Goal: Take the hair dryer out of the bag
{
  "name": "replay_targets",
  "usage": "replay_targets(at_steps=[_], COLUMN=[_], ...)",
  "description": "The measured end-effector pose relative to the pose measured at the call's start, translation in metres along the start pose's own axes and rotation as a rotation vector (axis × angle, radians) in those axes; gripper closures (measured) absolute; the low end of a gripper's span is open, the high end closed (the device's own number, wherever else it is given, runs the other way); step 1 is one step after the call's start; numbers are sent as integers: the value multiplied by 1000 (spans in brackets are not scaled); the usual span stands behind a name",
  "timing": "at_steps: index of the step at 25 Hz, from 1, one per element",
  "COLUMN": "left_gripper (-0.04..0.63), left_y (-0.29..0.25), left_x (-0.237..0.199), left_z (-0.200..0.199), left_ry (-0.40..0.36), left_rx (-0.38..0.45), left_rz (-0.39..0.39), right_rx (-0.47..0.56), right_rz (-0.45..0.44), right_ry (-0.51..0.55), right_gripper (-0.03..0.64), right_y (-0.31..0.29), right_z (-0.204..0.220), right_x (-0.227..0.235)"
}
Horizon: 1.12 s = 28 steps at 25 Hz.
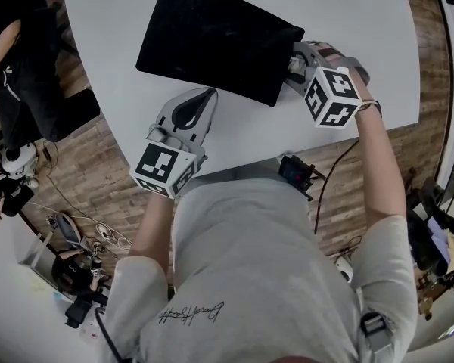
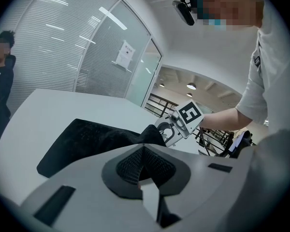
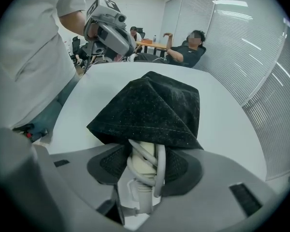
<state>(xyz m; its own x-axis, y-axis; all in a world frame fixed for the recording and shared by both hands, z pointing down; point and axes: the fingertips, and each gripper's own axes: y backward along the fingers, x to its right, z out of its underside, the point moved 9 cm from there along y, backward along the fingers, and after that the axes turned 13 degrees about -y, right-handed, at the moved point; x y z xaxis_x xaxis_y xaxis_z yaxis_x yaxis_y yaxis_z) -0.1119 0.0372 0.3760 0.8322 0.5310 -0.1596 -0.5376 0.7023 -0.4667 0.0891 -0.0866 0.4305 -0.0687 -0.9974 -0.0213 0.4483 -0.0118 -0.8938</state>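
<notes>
Clamped in the right gripper (image 3: 146, 164): cream plastic hair dryer (image 3: 137, 178) handle, wound with pale cord, poking from the soft black speckled bag (image 3: 154, 110) on the smooth white table (image 3: 222, 124); left gripper (image 2: 144, 166) closed, empty, ribbed pads together.

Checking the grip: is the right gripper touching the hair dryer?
Touching. The right gripper view shows the right gripper with pads pressing the hair dryer handle from both sides.
</notes>
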Motion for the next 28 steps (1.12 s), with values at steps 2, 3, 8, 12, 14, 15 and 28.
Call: replay_targets(at_steps=[2, 3, 8, 12, 14, 15, 28], left_gripper=[583, 583, 584, 583, 583, 584, 583], left_y=[2, 3, 3, 2, 3, 3, 2], left_x=[-2, -3, -3, -3, -3, -3, -1], left_z=[0, -1, -2, -2, -3, -3, -5], left_ry=[-2, -3, -7, -9, -13, -15, -38], left_rx=[2, 3, -1, 1, 3, 2, 2], left_rz=[1, 0, -1, 5, 8, 9, 29], right_rx=[-3, -2, 18, 25, 22, 23, 38], right_rz=[6, 8, 21, 22, 30, 35, 83], right_ry=[-1, -5, -31, -53, -58, -61, -160], right_gripper=[407, 407, 405, 407, 407, 407, 407], right_y=[2, 3, 14, 21, 24, 25, 47], right_z=[0, 1, 9, 14, 18, 19, 47], right_x=[-1, -2, -3, -5, -5, -6, -11])
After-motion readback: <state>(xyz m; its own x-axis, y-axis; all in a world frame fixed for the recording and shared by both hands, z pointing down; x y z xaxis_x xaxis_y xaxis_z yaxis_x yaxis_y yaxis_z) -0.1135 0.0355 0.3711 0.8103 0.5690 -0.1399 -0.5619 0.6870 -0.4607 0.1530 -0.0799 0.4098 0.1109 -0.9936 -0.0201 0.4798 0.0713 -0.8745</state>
